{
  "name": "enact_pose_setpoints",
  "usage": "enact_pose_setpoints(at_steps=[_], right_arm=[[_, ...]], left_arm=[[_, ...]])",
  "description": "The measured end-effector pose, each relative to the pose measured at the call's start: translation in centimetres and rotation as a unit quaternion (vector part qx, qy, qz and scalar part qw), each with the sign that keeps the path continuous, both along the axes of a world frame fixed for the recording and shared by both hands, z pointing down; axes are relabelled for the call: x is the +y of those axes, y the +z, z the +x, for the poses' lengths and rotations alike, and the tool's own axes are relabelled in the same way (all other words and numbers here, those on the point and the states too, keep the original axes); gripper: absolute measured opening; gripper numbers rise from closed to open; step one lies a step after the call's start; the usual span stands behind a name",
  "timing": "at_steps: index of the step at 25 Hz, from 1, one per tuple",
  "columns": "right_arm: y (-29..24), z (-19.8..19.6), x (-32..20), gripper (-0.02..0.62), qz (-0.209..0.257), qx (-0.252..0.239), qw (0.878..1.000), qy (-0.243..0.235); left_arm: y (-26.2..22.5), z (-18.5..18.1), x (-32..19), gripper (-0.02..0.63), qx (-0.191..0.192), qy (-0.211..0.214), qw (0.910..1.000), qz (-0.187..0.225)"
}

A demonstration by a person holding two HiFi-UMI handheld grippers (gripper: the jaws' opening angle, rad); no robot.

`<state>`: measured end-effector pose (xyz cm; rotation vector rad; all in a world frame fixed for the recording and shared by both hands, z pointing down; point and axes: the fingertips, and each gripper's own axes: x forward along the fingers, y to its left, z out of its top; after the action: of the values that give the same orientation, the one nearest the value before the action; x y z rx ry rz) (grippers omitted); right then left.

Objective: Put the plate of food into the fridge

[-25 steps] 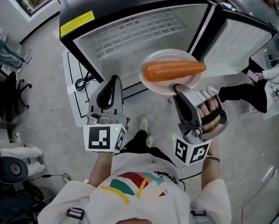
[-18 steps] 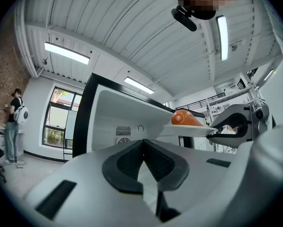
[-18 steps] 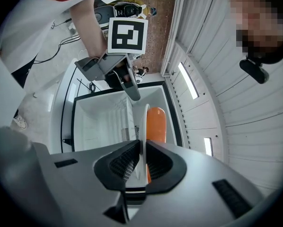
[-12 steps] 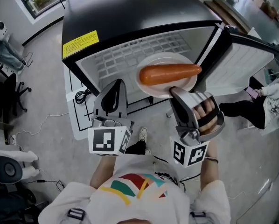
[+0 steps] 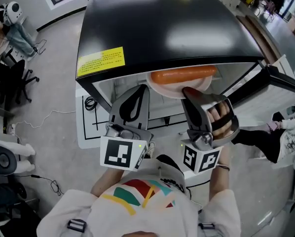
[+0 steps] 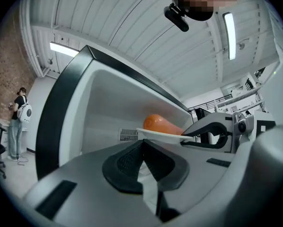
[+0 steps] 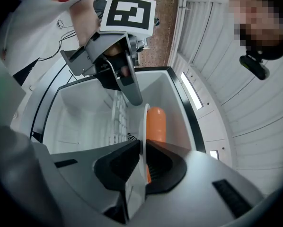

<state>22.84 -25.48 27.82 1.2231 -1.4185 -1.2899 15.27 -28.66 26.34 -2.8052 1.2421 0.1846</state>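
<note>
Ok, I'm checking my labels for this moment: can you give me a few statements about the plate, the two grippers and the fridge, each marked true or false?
1. The right gripper holds the plate by its rim. True.
2. The fridge door is shut. False: it stands open at the right of the fridge.
3. The left gripper also grips the plate. False: its jaws are together on nothing, beside the plate.
4. An orange piece of food lies on the plate. True.
5. A yellow label sits on the fridge's black top. True.
</note>
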Motion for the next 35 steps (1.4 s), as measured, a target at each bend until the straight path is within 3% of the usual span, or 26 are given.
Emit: enact_pose_setpoints(at_steps=[7, 23, 35], right_arm=[[0.5, -0.5, -2.5, 0.034, -0.016, -0.007, 0.999, -0.033], [1.1, 1.8, -4.2, 0.034, -0.064, -0.011, 0.990, -0.122], [2.9, 1.3, -6.9, 0.036, -0.120, 0.015, 0.984, -0.134]], left_arm=[[0.1, 0.6, -1.8, 0.006, 0.006, -0.023, 0.9997, -0.005], [0.3, 0.9, -2.0, 0.006, 0.008, -0.166, 0.9861, -0.006], [1.2, 0.3, -3.1, 0.006, 0.005, -0.187, 0.9823, -0.012]])
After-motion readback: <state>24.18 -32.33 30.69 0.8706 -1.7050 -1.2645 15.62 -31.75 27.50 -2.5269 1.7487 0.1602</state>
